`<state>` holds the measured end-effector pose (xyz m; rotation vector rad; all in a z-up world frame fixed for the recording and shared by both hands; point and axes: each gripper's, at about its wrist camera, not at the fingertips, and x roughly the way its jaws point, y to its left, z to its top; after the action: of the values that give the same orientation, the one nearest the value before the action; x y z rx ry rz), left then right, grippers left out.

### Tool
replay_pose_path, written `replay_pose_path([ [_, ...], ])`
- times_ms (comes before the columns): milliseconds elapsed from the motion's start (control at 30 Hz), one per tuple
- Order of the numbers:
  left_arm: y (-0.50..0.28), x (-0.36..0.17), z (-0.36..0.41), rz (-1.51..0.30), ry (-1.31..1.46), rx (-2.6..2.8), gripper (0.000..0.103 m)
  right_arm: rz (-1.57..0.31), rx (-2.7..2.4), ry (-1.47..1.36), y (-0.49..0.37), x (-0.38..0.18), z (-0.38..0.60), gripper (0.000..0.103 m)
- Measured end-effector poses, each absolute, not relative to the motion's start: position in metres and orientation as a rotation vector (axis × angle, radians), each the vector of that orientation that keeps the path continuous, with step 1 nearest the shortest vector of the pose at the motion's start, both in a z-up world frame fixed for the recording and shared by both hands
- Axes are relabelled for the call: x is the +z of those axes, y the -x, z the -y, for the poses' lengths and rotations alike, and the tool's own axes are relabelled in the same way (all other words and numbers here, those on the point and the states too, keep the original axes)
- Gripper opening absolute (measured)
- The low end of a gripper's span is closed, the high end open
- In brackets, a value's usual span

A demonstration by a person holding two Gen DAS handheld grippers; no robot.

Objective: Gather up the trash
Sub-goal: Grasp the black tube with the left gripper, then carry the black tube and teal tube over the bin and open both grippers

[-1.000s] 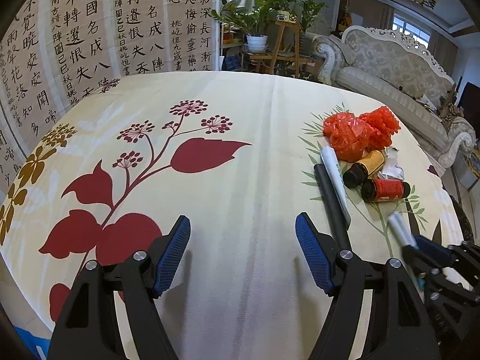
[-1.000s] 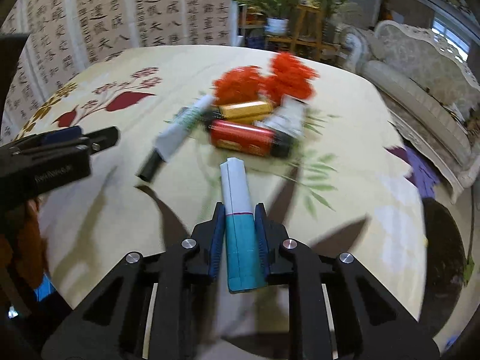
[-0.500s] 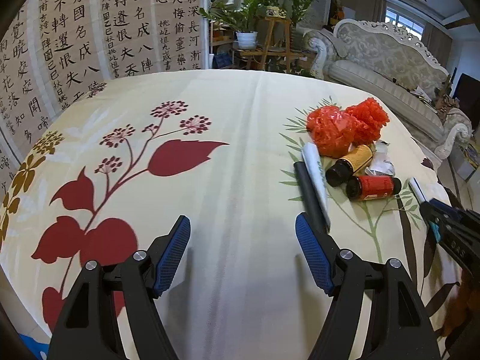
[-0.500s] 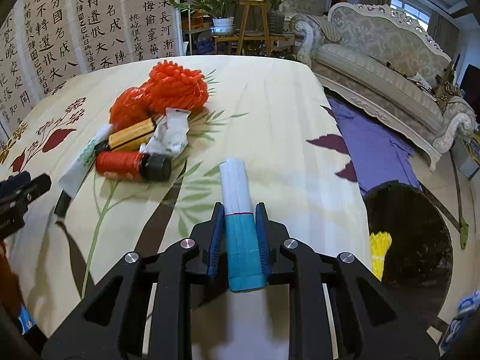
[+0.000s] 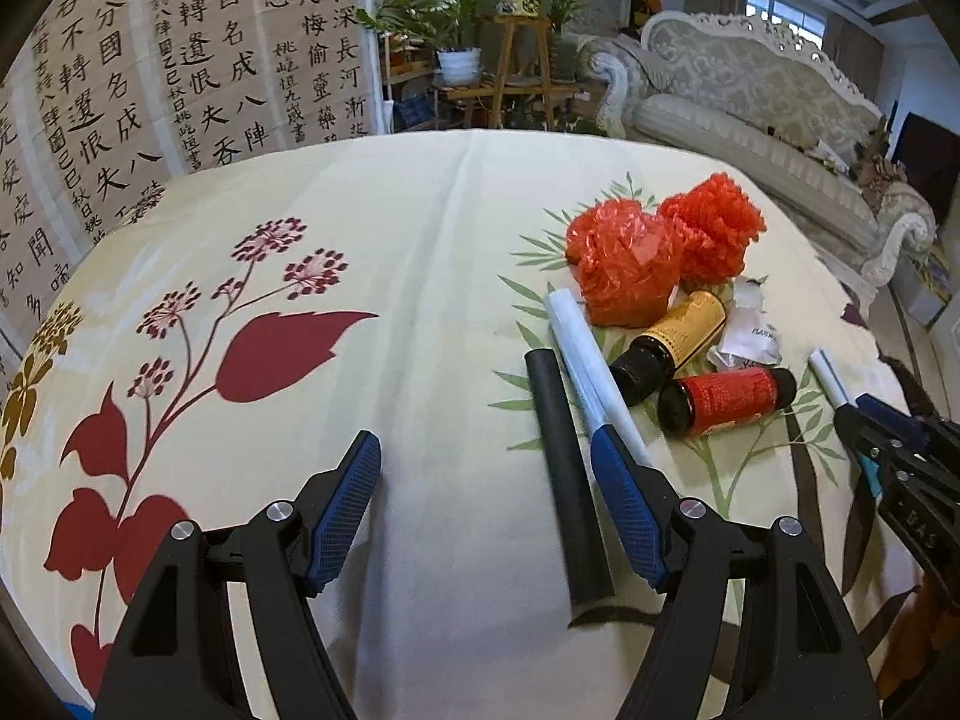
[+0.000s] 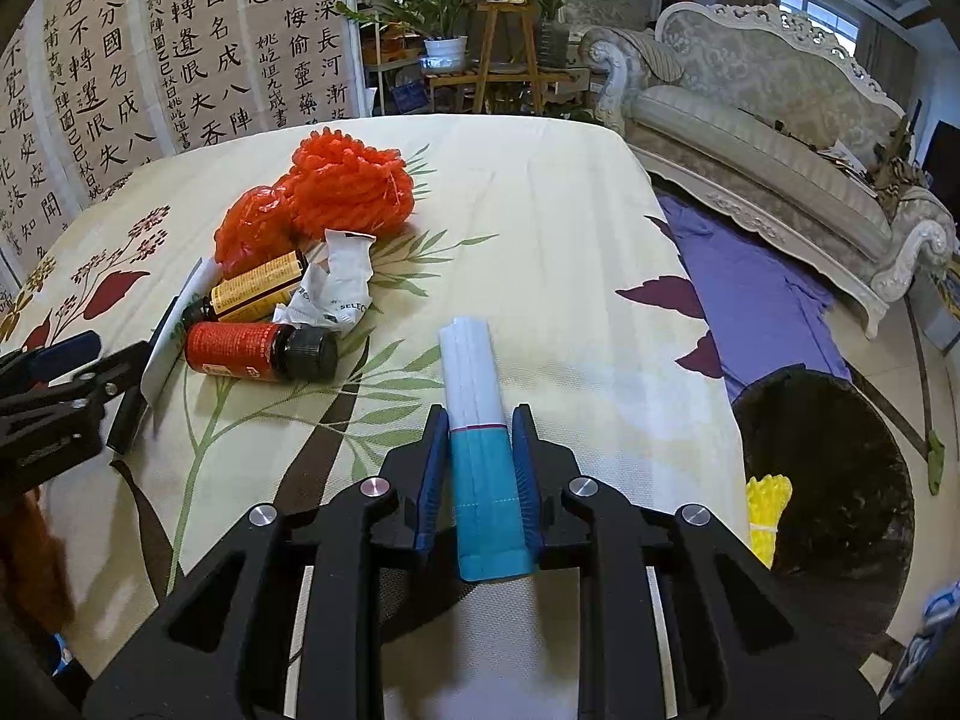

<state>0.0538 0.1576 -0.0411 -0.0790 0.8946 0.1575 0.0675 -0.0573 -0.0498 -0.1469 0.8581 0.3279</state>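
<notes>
The tablecloth [image 5: 420, 210] was cream with dark red leaves and green sprigs. Two bottles [image 6: 258, 351] wore red and yellow labels; the gripped tube [image 6: 480, 450] was white and teal.

right gripper [image 6: 480, 480] clamping white-teal tube [image 6: 480, 420], bottles, orange netting [image 6: 348, 186] on table

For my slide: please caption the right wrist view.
Right gripper holds a white-and-teal tube above the tablecloth.

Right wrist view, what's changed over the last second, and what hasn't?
The right tongs, shut on the white and teal tube, swung right, away from the trash pile, until the dark bin beside the table came into view. The open left tongs edged toward the black tube. The pile stayed put.
</notes>
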Motion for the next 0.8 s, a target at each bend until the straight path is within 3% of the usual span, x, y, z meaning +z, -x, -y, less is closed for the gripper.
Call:
replay_pose_path([
  [133, -0.056, -0.043, -0.155, -0.907, 0.069, 0.143, 0.065, -0.858, 0.327, 0.148, -0.069, -0.050, 0.057, 0.022],
  [333, -0.053, -0.043, -0.150, -0.895, 0.024, 0.129, 0.038, -0.859, 0.330, 0.143, -0.068, -0.050, 0.057, 0.022],
  [467, -0.051, -0.044, -0.142, -0.880, -0.028, 0.104, 0.014, -0.859, 0.330, 0.143, -0.067, -0.050, 0.058, 0.022],
  [800, -0.047, -0.043, -0.147, -0.870, 0.015, 0.097, 0.014, -0.859, 0.330, 0.145, -0.068, -0.050, 0.057, 0.022],
])
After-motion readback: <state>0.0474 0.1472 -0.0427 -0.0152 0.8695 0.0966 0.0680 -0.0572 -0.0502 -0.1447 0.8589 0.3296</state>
